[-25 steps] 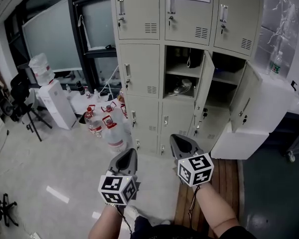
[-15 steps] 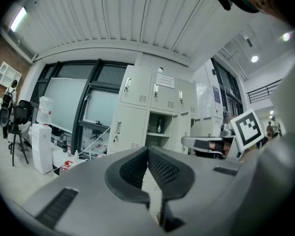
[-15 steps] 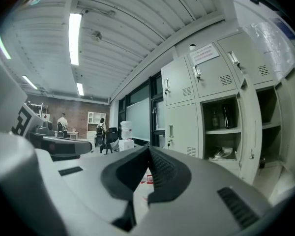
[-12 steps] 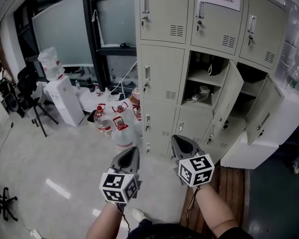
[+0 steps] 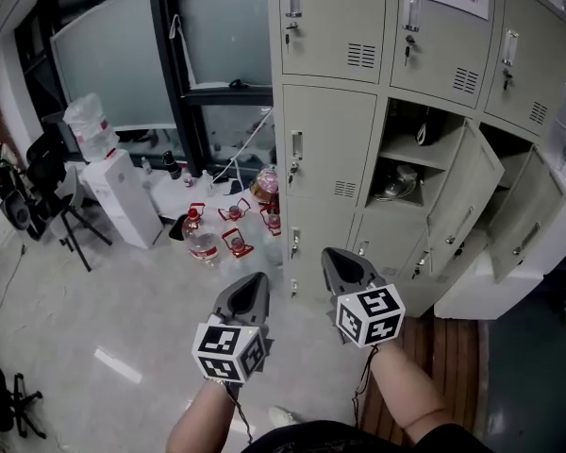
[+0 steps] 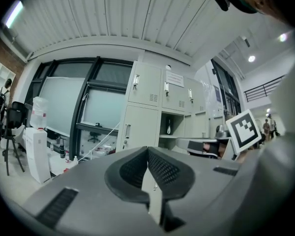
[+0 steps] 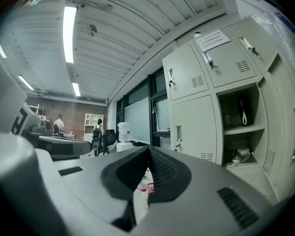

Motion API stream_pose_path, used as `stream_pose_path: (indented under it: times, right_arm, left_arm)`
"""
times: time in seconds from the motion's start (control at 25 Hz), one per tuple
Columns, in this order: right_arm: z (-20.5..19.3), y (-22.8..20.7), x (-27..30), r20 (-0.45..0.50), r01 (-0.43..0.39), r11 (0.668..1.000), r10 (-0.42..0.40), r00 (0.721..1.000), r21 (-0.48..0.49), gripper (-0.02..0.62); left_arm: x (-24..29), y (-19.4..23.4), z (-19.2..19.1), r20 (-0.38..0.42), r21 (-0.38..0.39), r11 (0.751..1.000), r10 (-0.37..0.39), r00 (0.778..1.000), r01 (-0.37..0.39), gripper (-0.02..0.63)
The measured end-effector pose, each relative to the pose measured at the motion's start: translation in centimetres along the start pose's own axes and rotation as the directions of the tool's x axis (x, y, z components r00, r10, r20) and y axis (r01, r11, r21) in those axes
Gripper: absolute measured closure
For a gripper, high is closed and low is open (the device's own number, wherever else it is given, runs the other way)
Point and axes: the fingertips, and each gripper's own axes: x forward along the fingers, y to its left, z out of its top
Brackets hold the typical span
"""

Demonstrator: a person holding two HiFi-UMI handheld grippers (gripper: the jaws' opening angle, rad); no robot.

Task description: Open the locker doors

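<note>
**Desk:** What did you have in front of you?

**Operator:** Mostly the locker bank point(image 5: 330, 92), three columns wide, ahead of me and off to the right. In its second row, the middle door point(image 5: 464, 196) and the right door point(image 5: 526, 217) hung open, both swung out toward me. The left door point(image 5: 325, 144) in that row was shut, and so were the three doors above it.

**Desk:** How were the arms set?

**Operator:** I had the left forearm point(image 5: 203, 423) and the right forearm point(image 5: 406, 399) reaching forward from the bottom of the head view. They ran side by side, well short of the lockers. The left gripper point(image 5: 256, 281) and right gripper point(image 5: 333, 256) pointed level at the cabinet. The right one sat a little further forward than the left. The left cube point(image 5: 228, 352) and right cube point(image 5: 370, 314) faced up at the camera. Neither gripper touched anything.

**Desk:** And the jaws?

**Operator:** They were pressed together on both grippers, tips meeting, with nothing pinched between them. Each gripper view showed only the lockers through the gap lower down.

**Desk:** Anything smaller?

**Operator:** The handle point(image 5: 296, 146) on the shut left door sat above the grippers in the head view, well apart from both. The water bottles point(image 5: 208, 243) stood on the floor left of the cabinet's foot.
</note>
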Motion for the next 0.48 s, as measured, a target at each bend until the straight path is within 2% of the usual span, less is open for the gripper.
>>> stream_pose_path:
  times: [0.16, 0.4, 0.48]
  right_arm:
    - [0.0, 0.8, 3.3, -0.004, 0.014, 1.000, -0.014, 1.000, 0.001, 0.595]
    - [0.0, 1.4, 6.4, -0.012, 0.065, 0.998, -0.065, 0.998, 0.005, 0.591]
    - [0.2, 1.8, 7.2, -0.015, 0.071, 0.997, -0.071, 0.997, 0.005, 0.556]
  left_arm:
    - [1.3, 2.7, -0.2, -0.008, -0.011, 1.000, -0.019, 1.000, 0.019, 0.603]
    - [2.0, 5.7, -0.7, -0.030, -0.068, 0.997, -0.047, 0.998, 0.045, 0.603]
    - [1.9, 6.3, -0.3, -0.022, -0.068, 0.996, -0.054, 0.998, 0.052, 0.603]
